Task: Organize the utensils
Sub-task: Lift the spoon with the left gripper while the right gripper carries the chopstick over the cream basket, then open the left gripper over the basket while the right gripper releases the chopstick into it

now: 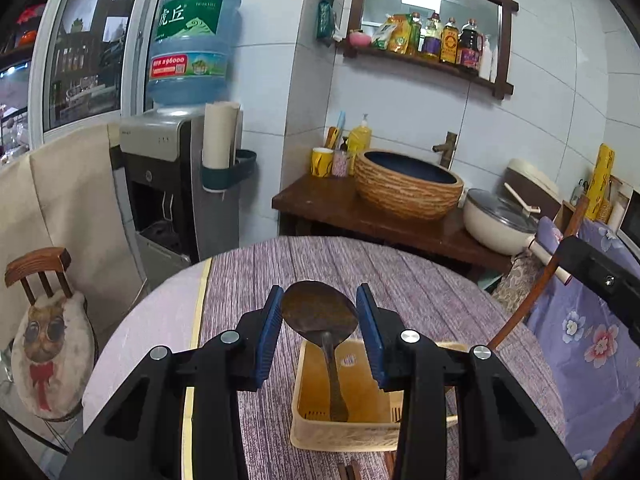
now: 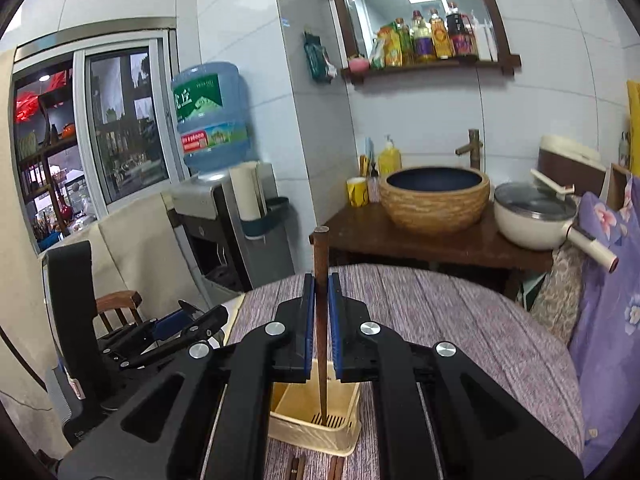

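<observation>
Round desk (image 1: 420,276) w/ purple wood-grain cover. Behind it: dark wooden counter (image 1: 332,204) carrying woven-look basin (image 1: 408,184), yellow soap bottle (image 1: 359,138), yellow cup (image 1: 322,162), white lidded pan (image 1: 500,220). Water dispenser (image 1: 168,184) at left, blue bottle (image 1: 192,44) on top. Wall shelf (image 1: 428,60) w/ sauce bottles. Small wooden chair (image 1: 44,312) w/ cat cushion, far left.

Dark wooden spoon (image 1: 320,312) upright in beige basket (image 1: 340,432)

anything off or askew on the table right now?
Nothing spilled or damaged. The wooden spoon stands handle-down in the beige utensil basket, its bowl between the open pads of the left gripper. The right gripper is shut on a chopstick, its tip in the basket. More sticks lie flat on the tablecloth.
</observation>
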